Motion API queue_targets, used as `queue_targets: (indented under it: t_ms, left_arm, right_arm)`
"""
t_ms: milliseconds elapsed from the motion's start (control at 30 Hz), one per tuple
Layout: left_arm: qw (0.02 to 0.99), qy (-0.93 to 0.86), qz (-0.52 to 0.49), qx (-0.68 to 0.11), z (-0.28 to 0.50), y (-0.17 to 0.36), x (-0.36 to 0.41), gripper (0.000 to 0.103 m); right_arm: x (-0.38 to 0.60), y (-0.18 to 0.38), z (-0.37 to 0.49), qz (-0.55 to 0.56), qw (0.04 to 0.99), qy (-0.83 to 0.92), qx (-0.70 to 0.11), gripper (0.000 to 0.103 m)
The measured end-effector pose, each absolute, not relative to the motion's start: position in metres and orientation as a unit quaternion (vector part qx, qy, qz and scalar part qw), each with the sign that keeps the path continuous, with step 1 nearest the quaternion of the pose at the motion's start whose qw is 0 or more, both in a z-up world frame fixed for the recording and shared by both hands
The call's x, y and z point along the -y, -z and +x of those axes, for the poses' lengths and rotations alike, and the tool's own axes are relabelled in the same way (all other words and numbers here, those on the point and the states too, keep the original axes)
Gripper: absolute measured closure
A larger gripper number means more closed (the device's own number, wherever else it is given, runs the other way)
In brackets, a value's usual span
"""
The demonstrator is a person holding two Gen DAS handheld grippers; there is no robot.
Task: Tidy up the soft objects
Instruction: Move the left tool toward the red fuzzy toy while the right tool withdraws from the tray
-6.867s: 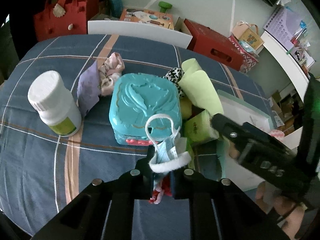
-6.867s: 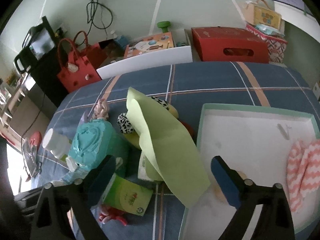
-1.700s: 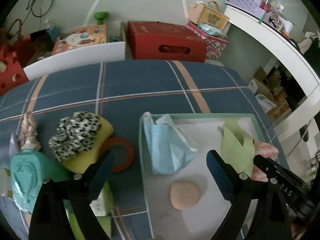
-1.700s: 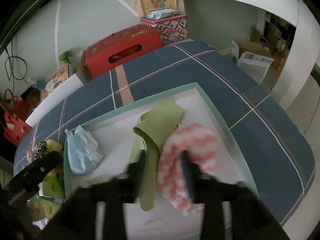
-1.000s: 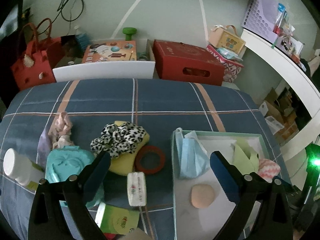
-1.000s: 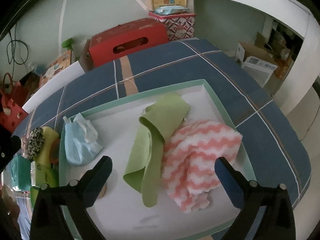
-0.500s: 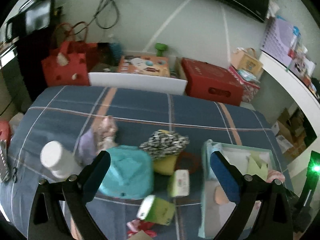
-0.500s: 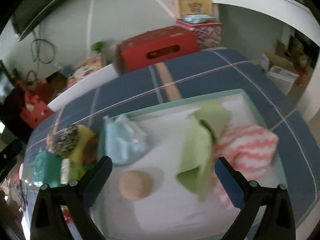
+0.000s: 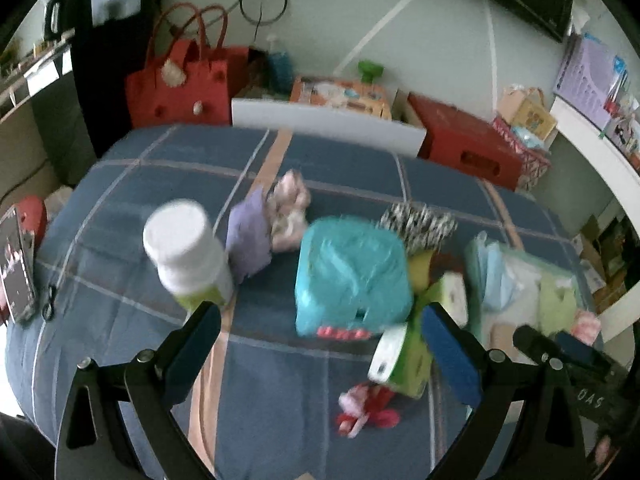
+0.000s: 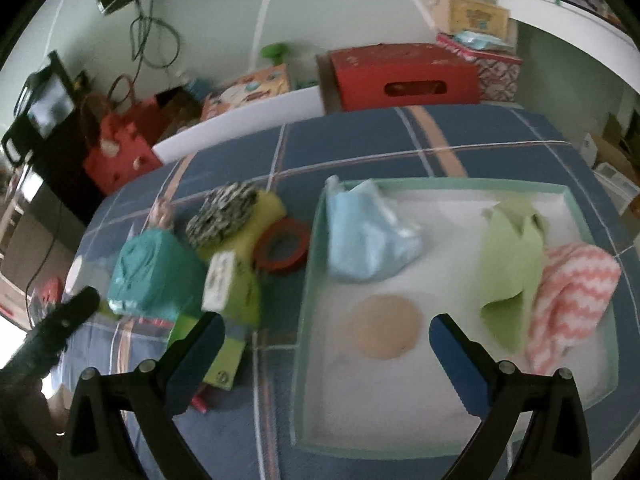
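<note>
Both grippers stand released, jaws wide, holding nothing. The right gripper (image 10: 322, 350) hangs over the near edge of the tray (image 10: 440, 185). Only the right wrist view shows the tray's contents plainly: blue mask (image 10: 366, 232) at its far left corner, peach pad (image 10: 387, 332) near the front, green cloth (image 10: 510, 256) and pink striped cloth (image 10: 570, 294) at its right. Only the left wrist view, behind the left gripper (image 9: 318, 346), shows well left of the tray the white bottle (image 9: 186, 248), purple pouch (image 9: 249, 238) and a red-pink item (image 9: 366, 408).

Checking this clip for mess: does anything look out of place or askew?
The black-and-white scrunchie sits on the yellow sponge, outside the tray, like the pink hair tie. A green box is tipped over.
</note>
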State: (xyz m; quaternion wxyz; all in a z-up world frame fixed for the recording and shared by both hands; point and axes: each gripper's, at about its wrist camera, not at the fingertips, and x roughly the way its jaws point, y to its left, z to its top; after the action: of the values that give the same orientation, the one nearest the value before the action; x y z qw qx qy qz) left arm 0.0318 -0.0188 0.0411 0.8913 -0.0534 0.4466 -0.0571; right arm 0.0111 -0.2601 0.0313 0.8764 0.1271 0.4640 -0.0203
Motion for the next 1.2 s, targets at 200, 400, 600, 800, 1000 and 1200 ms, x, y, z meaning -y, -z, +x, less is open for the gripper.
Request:
queue_targets:
  t_ms: [200,400,600,800,1000,1200]
  left_arm:
    - [0.876,0.073,-0.050,-0.474,0.018,-0.023,0.016,0.003]
    - [0.858,0.088,-0.028,-0.506,0.013,-0.003,0.031,0.003]
    - [0.836,0.102,0.003,-0.539,0.014,0.017,0.049,0.003]
    - [0.818,0.105,0.014,-0.565,0.018,0.032,0.058,0.003]
    - [0.809,0.111,0.024,-0.577,0.020,0.041,0.068,0.014]
    - [0.802,0.135,0.013,-0.582,0.027,0.041,0.081,0.049]
  right_arm:
    - [0.249,-0.029,0.001,0.143,0.873,0.015,-0.465,0.000]
    - [0.241,-0.016,0.000,0.149,0.859,0.012,-0.490,0.000]
    - [0.245,-0.015,0.001,0.151,0.857,0.027,-0.492,0.000]
    - [0.249,-0.010,0.004,0.155,0.852,0.029,-0.499,0.000]
    - [0.248,-0.006,0.007,0.150,0.850,0.031,-0.503,0.000]
    - [0.245,-0.007,0.007,0.145,0.852,0.030,-0.502,0.000]
